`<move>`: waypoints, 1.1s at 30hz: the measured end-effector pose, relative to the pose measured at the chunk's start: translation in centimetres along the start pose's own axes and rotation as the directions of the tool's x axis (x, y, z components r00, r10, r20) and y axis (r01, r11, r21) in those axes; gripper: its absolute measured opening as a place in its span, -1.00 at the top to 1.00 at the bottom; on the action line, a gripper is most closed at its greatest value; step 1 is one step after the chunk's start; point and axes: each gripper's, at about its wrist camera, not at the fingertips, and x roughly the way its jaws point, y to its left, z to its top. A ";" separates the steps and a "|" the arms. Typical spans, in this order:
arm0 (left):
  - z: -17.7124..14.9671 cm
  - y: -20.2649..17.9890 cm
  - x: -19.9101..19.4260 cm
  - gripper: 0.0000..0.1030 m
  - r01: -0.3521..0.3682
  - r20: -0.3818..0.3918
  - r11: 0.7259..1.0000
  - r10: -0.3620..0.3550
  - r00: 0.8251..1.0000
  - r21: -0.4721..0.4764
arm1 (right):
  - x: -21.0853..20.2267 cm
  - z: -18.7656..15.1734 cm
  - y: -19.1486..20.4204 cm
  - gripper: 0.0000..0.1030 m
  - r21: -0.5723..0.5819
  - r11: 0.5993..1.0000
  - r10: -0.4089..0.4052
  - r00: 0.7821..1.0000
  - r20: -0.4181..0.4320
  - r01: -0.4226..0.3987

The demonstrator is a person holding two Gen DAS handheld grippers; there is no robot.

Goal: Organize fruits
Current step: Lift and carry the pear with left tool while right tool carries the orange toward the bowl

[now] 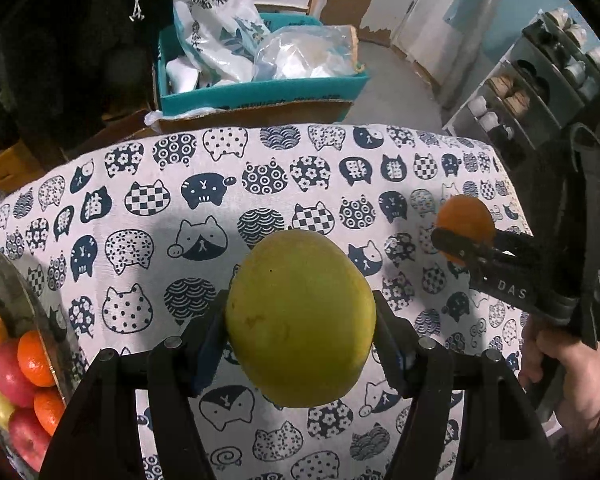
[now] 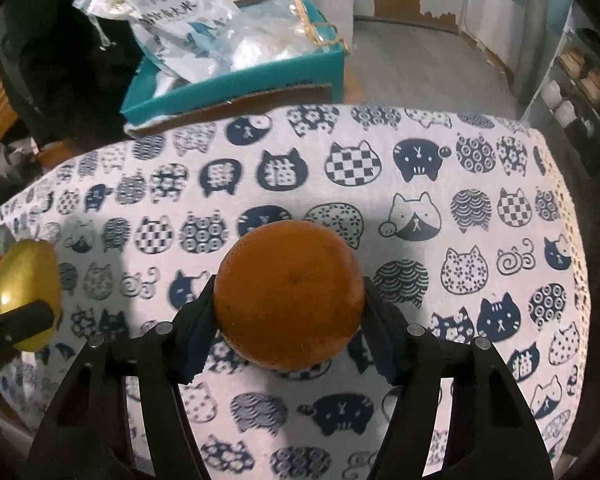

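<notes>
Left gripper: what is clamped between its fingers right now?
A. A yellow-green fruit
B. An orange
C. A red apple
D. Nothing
A. In the left wrist view the left gripper is shut on the yellow-green fruit, with both pads against its sides; the orange is in the right gripper instead.

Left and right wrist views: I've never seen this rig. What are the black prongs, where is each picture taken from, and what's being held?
No robot here: a person holds a pair of hand tongs in each hand, with a camera looking along the prongs. The left tongs grip a green-yellow fruit; the right tongs grip an orange. Each view catches the other tongs at its edge. Below lies a cat-print cloth; a bowl of fruit sits at the left.
</notes>
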 end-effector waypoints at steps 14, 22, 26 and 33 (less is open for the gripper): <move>-1.3 -0.6 -5.7 -0.32 -0.006 0.083 1.000 0.004 0.997 0.026 | -8.4 -0.5 4.2 -0.27 -0.075 0.997 0.032 0.991 0.129 -0.023; -2.0 -0.4 -9.2 -0.32 0.006 0.139 1.000 -0.010 0.990 0.029 | -12.6 -0.6 6.4 -0.27 -0.103 0.993 0.084 0.975 0.204 -0.064; -2.5 0.0 -10.8 -0.32 0.016 0.158 1.000 -0.019 0.987 0.021 | -14.1 -0.6 7.5 -0.27 -0.119 0.989 0.109 0.967 0.229 -0.083; -3.3 0.4 -13.4 -0.32 0.018 0.200 1.000 -0.023 0.980 0.025 | -16.1 -0.6 9.5 -0.27 -0.156 0.982 0.146 0.954 0.263 -0.108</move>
